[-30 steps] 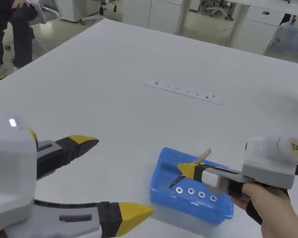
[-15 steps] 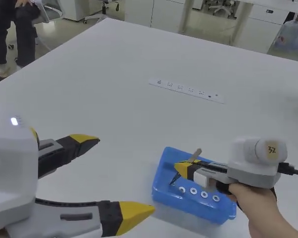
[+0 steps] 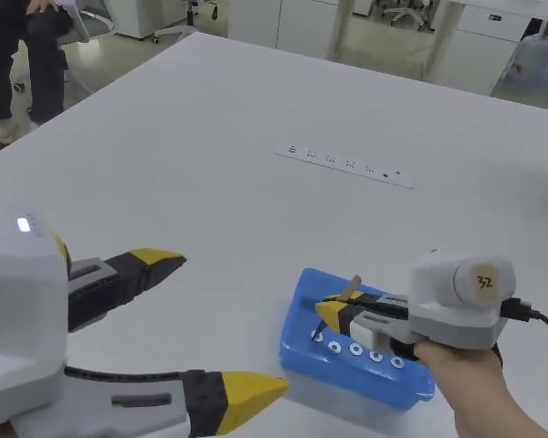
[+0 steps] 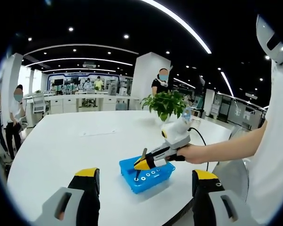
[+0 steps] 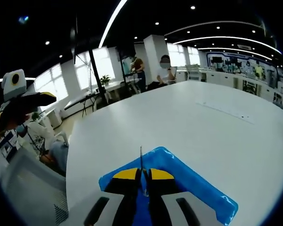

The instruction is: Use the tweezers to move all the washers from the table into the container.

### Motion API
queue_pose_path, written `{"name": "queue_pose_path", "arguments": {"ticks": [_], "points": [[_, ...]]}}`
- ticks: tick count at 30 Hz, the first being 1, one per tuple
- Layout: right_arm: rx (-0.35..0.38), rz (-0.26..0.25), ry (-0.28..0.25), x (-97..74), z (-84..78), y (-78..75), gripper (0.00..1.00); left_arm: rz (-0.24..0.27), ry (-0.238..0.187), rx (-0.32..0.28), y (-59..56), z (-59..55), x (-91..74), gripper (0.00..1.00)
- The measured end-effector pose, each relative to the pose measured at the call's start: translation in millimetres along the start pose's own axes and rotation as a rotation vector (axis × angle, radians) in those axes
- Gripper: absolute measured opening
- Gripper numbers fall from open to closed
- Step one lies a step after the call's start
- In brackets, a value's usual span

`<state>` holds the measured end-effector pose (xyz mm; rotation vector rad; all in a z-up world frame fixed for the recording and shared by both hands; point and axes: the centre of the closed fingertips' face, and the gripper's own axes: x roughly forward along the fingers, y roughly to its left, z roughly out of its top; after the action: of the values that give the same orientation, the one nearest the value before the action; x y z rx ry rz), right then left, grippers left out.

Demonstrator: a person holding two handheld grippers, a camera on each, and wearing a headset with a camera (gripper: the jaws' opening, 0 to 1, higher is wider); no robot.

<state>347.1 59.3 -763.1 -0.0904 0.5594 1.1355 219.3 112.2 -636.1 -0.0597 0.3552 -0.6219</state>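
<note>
A blue container [image 3: 297,301] sits on the white table near its front edge, with several washers [image 3: 356,349] in a row inside. My right gripper [image 3: 329,315] is shut on the tweezers [image 3: 349,289], whose tip dips into the container's left end just above the washers. In the right gripper view the tweezers [image 5: 142,165] stick out between the shut yellow jaws over the container [image 5: 198,188]. My left gripper [image 3: 201,327] hovers wide open to the container's left with nothing between its fingers. The left gripper view shows the container [image 4: 132,181] and the right gripper [image 4: 142,163] straight ahead.
A flat power strip [image 3: 342,164] lies farther back on the table [image 3: 210,119]. People stand or sit beyond the table's far edges, and a potted plant [image 4: 166,103] rises behind it.
The right gripper has shifted slightly left and rolled in the hand, and the tweezers' tip has dropped lower into the container. The left gripper has stayed put.
</note>
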Motion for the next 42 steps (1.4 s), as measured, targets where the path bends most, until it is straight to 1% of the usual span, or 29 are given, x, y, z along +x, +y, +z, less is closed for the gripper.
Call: {"name": "queue_pose_path", "arguments": {"ticks": [3, 5, 6, 8, 11, 12, 15, 16, 17, 18, 19, 20, 21, 22, 23, 25, 27, 29, 30, 31, 32, 33, 34, 35, 36, 38, 39, 41, 42], "points": [[0.005, -0.008, -0.047, -10.7, 8.8, 2.5, 0.04, -0.013, -0.003, 0.006, -2.1, 2.9, 4.4, 0.78], [-0.004, -0.009, -0.09, -22.1, 17.0, 7.4, 0.04, -0.032, 0.002, 0.012, -5.3, 2.9, 8.2, 0.77], [-0.009, -0.011, -0.122, -30.4, 22.3, 10.3, 0.04, -0.046, 0.005, 0.015, -7.8, 2.8, 11.4, 0.77], [-0.024, -0.011, -0.163, -45.6, 27.9, 17.3, 0.04, -0.07, 0.013, 0.019, -12.6, 2.4, 17.3, 0.76], [-0.035, -0.005, -0.191, -63.6, 27.1, 28.4, 0.04, -0.103, 0.021, 0.031, -19.1, 2.5, 25.1, 0.74], [-0.04, 0.0, -0.194, -67.5, 26.1, 31.7, 0.04, -0.127, 0.025, 0.036, -23.1, 2.4, 29.0, 0.73], [-0.067, 0.028, -0.184, -78.2, 19.0, 47.7, 0.04, -0.184, 0.036, 0.052, -32.5, 2.4, 38.2, 0.68], [-0.089, 0.042, -0.167, -80.5, 14.9, 53.0, 0.04, -0.211, 0.039, 0.06, -36.6, 2.5, 41.8, 0.66], [-0.124, 0.057, -0.128, -82.9, 5.7, 59.6, 0.04, -0.232, 0.042, 0.066, -39.8, 2.5, 44.5, 0.64], [-0.145, 0.063, -0.106, -84.4, 0.5, 63.0, 0.03, -0.255, 0.048, 0.076, -43.0, 1.8, 46.9, 0.61], [-0.171, 0.077, -0.062, -85.8, -9.0, 68.5, 0.03, -0.298, 0.051, 0.093, -48.5, 1.1, 50.1, 0.56], [-0.185, 0.082, -0.032, -86.7, -15.3, 70.9, 0.03, -0.327, 0.054, 0.103, -51.9, 0.6, 52.2, 0.51], [-0.194, 0.089, 0.01, -89.0, -24.1, 74.3, 0.03, -0.368, 0.069, 0.111, -56.4, -1.8, 54.9, 0.45], [-0.208, 0.099, 0.03, -90.5, -28.7, 77.0, 0.03, -0.393, 0.083, 0.119, -59.0, -3.7, 56.8, 0.39], [-0.234, 0.109, 0.057, -93.3, -35.4, 79.7, 0.03, -0.42, 0.095, 0.141, -61.7, -5.4, 60.2, 0.35], [-0.271, 0.113, 0.102, -97.1, -43.8, 81.5, 0.03, -0.45, 0.104, 0.17, -65.5, -7.0, 65.0, 0.32], [-0.321, 0.116, 0.157, -99.8, -52.1, 82.5, 0.03, -0.485, 0.123, 0.188, -72.3, -10.2, 71.0, 0.31], [-0.356, 0.117, 0.189, -100.2, -56.5, 83.3, 0.03, -0.528, 0.14, 0.215, -80.8, -14.1, 74.2, 0.3], [-0.382, 0.123, 0.211, -99.8, -59.2, 84.5, 0.03, -0.551, 0.15, 0.227, -87.0, -16.6, 77.6, 0.29], [-0.403, 0.129, 0.23, -99.3, -61.8, 85.9, 0.03, -0.564, 0.15, 0.231, -90.9, -17.3, 79.8, 0.27], [-0.417, 0.133, 0.241, -98.3, -63.2, 86.8, 0.03, -0.59, 0.148, 0.232, -97.1, -18.2, 82.7, 0.25], [-0.435, 0.14, 0.257, -97.7, -65.2, 88.3, 0.03, -0.606, 0.145, 0.228, -100.6, -18.5, 84.1, 0.21], [-0.444, 0.146, 0.265, -96.7, -66.3, 89.7, 0.03, -0.638, 0.143, 0.207, -106.7, -19.3, 86.3, 0.19], [-0.446, 0.151, 0.268, -95.8, -67.1, 90.7, 0.03, -0.654, 0.153, 0.186, -109.4, -21.3, 87.8, 0.18], [-0.454, 0.155, 0.274, -94.7, -67.9, 91.4, 0.03, -0.667, 0.177, 0.192, -110.4, -26.5, 90.4, 0.18], [-0.466, 0.161, 0.284, -94.0, -69.4, 91.7, 0.03, -0.687, 0.22, 0.244, -112.5, -36.6, 92.3, 0.18], [-0.471, 0.161, 0.287, -94.3, -69.7, 91.5, 0.03, -0.696, 0.232, 0.254, -113.7, -39.2, 92.5, 0.18], [-0.479, 0.16, 0.297, -94.0, -70.8, 90.0, 0.03, -0.715, 0.234, 0.252, -117.2, -39.5, 93.1, 0.17], [-0.482, 0.159, 0.301, -94.0, -71.3, 89.2, 0.03, -0.717, 0.232, 0.25, -117.5, -39.0, 93.5, 0.14]]}}
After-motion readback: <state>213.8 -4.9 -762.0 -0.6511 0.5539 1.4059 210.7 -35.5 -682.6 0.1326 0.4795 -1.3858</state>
